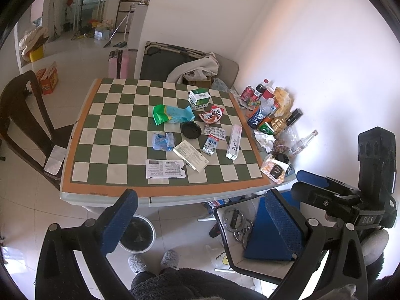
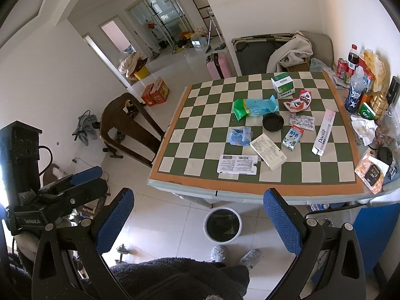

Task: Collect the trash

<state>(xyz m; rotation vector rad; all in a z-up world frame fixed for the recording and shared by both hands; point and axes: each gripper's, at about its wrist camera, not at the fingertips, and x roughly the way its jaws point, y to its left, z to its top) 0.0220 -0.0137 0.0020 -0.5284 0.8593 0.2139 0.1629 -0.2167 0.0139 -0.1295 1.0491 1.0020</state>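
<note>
You hold both black two-finger grippers with blue padded fingers, the left gripper [image 1: 200, 221] and the right gripper [image 2: 200, 221], side by side, jaws wide apart, nothing between them.

One bin [image 2: 222, 227], one chair [image 2: 130, 130], three cartons [image 2: 283, 85].

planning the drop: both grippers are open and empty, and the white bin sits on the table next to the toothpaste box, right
Not quite: the white bin stands on the floor below the table's near edge, not on it, as the right wrist view shows. The rest holds: the left gripper and right gripper are open and empty, and the toothpaste box lies on the table.
</note>
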